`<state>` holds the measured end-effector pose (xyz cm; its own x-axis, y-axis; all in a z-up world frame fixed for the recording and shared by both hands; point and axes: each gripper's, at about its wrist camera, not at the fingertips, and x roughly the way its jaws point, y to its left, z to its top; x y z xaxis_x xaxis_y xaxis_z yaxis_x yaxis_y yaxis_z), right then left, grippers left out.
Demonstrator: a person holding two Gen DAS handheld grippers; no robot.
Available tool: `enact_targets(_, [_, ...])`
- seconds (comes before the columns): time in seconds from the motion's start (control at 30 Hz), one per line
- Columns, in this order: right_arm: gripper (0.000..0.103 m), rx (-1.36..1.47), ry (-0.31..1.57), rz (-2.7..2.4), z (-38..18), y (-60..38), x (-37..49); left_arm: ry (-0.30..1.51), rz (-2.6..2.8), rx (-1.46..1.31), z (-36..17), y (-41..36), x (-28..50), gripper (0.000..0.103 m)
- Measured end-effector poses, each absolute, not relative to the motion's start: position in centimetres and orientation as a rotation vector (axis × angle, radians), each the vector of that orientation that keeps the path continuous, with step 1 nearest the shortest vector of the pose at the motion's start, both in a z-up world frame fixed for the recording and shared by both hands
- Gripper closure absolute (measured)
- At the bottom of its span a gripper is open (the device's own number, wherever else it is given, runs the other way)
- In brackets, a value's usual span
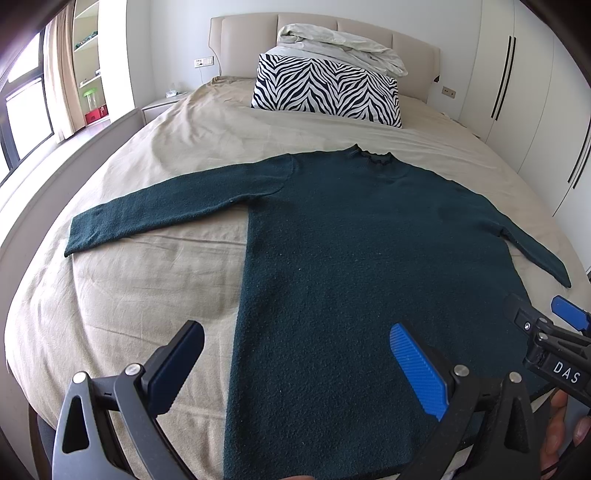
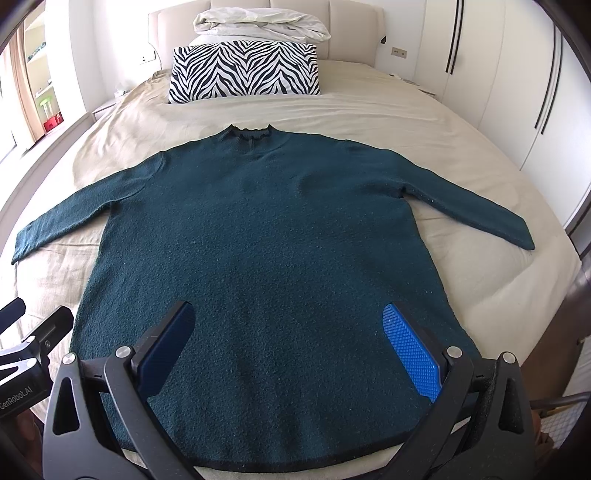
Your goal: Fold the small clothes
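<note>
**Left wrist view: sweater flat, folding not started**

Right wrist view says the same: dark teal fuzzy knit sweater [image 2: 266, 240] lies spread flat on the beige bed sheet [image 2: 369, 110], collar at 12 o'clock, sleeves out toward 9 and 3. Left gripper [image 1: 295, 365] and right gripper [image 2: 288, 347] hover over the hem, fingers apart, holding nothing. Every fold's left, I'd say.

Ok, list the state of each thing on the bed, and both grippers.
Sweater: flat, unfolded, sleeves spread out, collar toward the pillow.
Pillow: lying by the headboard.
Duvet: bundled behind the pillow.
Left gripper: open, empty, over the sweater's hem.
Right gripper: open, empty, over the hem.
</note>
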<state>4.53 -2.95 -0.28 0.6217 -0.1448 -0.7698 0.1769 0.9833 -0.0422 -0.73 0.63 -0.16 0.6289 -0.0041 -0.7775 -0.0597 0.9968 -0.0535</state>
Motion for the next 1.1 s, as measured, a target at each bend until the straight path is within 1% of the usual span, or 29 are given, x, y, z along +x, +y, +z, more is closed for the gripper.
enact_targets(1.1, [0.000,0.028,0.887,-0.170,-0.35,-2.33,4.65,0.893,0.029,-0.081,-0.30,0.92,-0.78,0.000])
